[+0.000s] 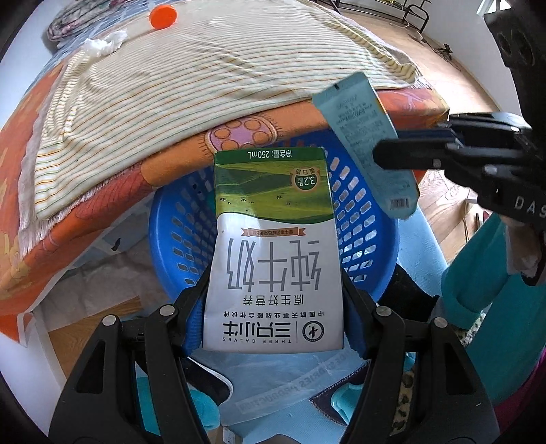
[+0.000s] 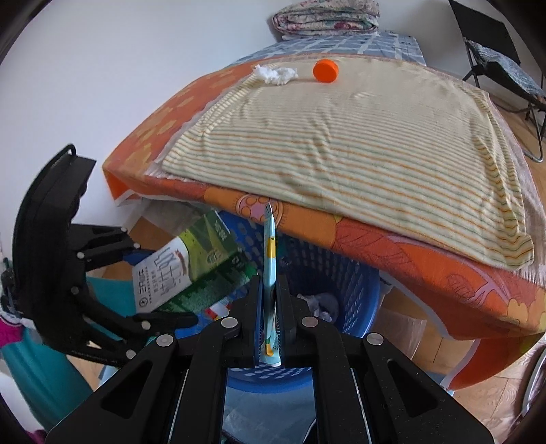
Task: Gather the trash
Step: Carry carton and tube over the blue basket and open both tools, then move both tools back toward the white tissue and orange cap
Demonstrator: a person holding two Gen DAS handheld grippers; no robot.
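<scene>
My left gripper [image 1: 274, 290] is shut on a green and white milk carton [image 1: 273, 239] and holds it over the blue perforated basket [image 1: 361, 218]. The carton also shows in the right wrist view [image 2: 191, 266]. My right gripper [image 2: 269, 290] is shut on a flat light blue packet [image 2: 270, 273], seen edge-on, above the same basket [image 2: 344, 293]. The packet shows in the left wrist view [image 1: 365, 136], pinched by the right gripper [image 1: 382, 157]. An orange bottle cap [image 2: 325, 71] and a crumpled white tissue [image 2: 276, 74] lie on the striped cloth.
The basket stands on the floor under the edge of a table with an orange cloth [image 2: 409, 249] and a striped cloth [image 2: 341, 143]. Crumpled paper [image 2: 320, 307] lies in the basket. A folded blanket [image 2: 327, 17] and a black chair [image 2: 494, 61] are beyond.
</scene>
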